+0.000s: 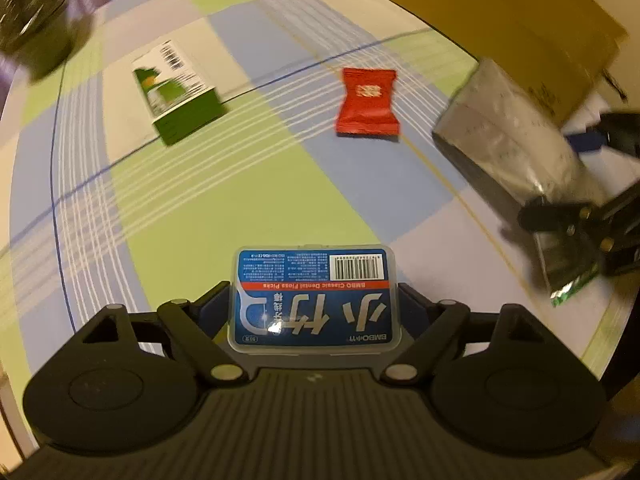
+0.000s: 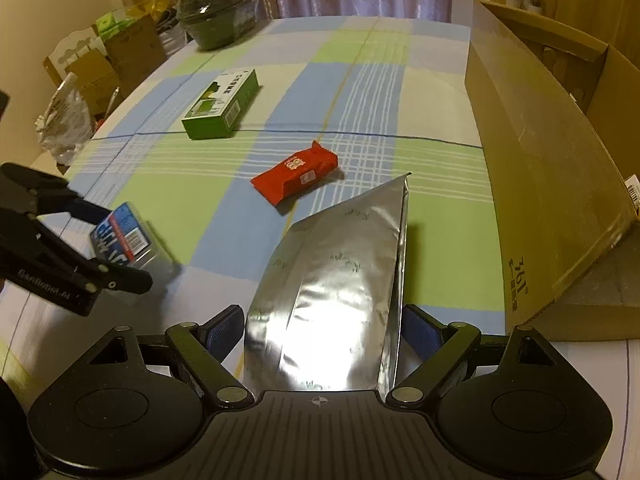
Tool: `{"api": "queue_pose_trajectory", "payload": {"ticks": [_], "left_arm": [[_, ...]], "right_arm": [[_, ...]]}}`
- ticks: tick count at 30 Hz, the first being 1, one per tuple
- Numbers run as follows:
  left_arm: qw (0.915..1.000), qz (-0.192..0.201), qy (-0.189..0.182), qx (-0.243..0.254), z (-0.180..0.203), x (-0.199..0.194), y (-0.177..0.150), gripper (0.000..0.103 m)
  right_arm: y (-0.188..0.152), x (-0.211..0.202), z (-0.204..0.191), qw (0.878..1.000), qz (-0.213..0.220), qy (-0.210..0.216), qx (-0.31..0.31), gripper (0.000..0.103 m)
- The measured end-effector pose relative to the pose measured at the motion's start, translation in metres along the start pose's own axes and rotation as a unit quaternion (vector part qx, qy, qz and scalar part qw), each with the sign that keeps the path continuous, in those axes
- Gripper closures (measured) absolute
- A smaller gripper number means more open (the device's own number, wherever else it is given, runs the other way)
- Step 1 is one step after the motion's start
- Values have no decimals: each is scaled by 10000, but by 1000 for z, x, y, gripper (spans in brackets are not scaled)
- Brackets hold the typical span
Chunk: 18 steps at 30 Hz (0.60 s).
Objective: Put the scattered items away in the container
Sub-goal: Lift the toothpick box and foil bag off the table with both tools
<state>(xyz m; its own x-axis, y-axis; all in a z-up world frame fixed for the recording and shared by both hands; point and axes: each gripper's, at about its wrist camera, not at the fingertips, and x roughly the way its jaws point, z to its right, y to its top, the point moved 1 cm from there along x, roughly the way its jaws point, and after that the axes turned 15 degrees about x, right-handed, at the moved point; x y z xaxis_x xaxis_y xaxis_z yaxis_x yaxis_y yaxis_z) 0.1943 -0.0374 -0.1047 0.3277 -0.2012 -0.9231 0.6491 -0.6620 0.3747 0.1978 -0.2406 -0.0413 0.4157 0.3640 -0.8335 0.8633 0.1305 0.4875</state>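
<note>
The left gripper (image 1: pixel 314 308) points steeply down at the checked cloth (image 1: pixel 224 208), its jaws spread with a clear floss box (image 1: pixel 314 298) between the blue pads (image 1: pixel 214 312); the box sits between them so closely that I cannot tell whether they press on it. Ahead of this gripper and slightly right lies a red sachet (image 1: pixel 367 103); ahead and to the left lies a green carton (image 1: pixel 178 94), and farther left a dark tub (image 1: pixel 34 24), blurred. The right gripper (image 2: pixel 324 326) also points down, jaws wide, with a silver pouch (image 2: pixel 340 280) standing between its pads; a narrow gap shows on each side, so the pouch is not pinched. Just right of this gripper stands the open cardboard box (image 2: pixel 532 184), its near flap folded down onto the cloth. The sachet lies just beyond the pouch's tip, and the carton farther ahead to the left. The two grippers are near each other, side by side.
</note>
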Motion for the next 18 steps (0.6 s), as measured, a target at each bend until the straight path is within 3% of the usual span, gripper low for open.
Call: {"api": "queue_pose_trajectory", "payload": {"ticks": [5,6,7,18], "left_arm": [[9999,35,24,-130,2,-8,-1,21],[9999,44,28,-142,2,-9,-1,21],[9999,52,32,-156,3,-10,-1,21],[9985,292,119,-454,10,-41,-5,21]], "right_arm": [[5,5,-7,9996,-237,-143,-7,13],[5,5,-8,9995,-238,-195,-14,30],[5,4,-8,9994,-248,-223,-46,33],[3,-35,-15,9998,136,-104,28,37]]}}
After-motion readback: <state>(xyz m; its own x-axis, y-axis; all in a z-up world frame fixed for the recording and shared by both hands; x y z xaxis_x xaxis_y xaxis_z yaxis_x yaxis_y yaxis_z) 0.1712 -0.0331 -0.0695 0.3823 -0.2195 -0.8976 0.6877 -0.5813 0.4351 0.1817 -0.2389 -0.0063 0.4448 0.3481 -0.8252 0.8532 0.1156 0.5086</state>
